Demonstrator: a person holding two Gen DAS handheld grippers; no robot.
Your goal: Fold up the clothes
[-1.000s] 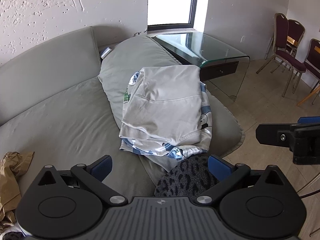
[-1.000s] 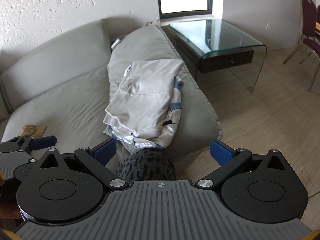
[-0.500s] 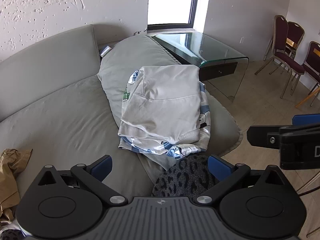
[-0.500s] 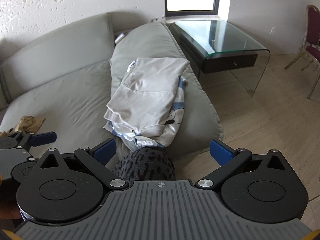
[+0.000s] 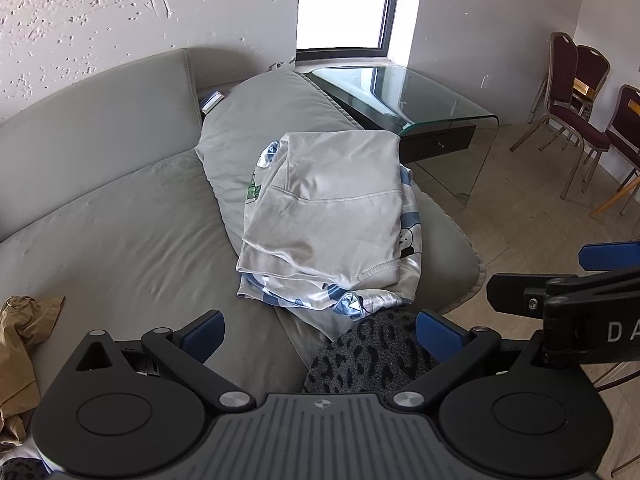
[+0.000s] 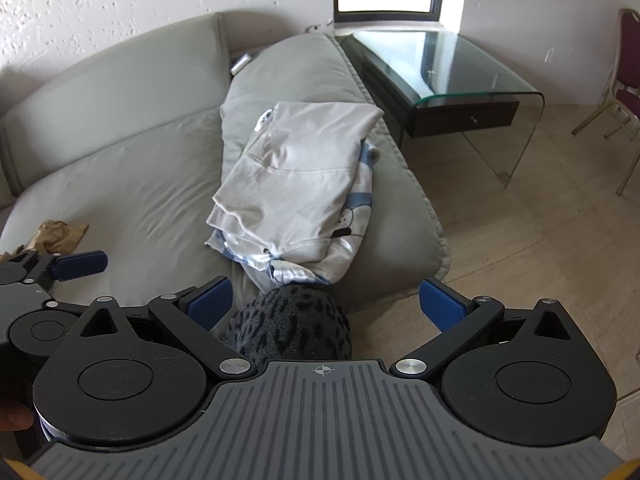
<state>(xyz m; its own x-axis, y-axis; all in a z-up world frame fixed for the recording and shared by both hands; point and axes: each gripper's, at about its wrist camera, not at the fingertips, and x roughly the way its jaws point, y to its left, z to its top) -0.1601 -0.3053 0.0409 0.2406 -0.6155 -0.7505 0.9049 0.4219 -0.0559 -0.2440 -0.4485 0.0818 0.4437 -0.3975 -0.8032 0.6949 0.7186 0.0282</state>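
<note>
A folded light grey garment (image 5: 332, 208) lies on top of a folded white-and-blue printed garment (image 5: 408, 240), stacked on a grey cushion (image 5: 256, 120) at the sofa's right end. The stack shows in the right wrist view (image 6: 296, 176) too. A crumpled tan garment (image 5: 20, 332) lies at the left on the sofa seat; it shows in the right wrist view (image 6: 56, 234). My left gripper (image 5: 318, 330) is open and empty, held back from the stack. My right gripper (image 6: 324, 300) is open and empty. A dark leopard-print knee (image 5: 372, 356) is below both.
The grey sofa (image 5: 120, 240) fills the left and middle. A glass side table (image 5: 420, 100) with a dark drawer unit stands right of the cushion. Maroon chairs (image 5: 572, 92) stand at the far right on the tiled floor (image 6: 520, 240). The right gripper shows at the left wrist view's right edge (image 5: 600, 280).
Both grippers have drifted slightly; the right gripper has come further into the left wrist view from the right. The clothes have not moved.
</note>
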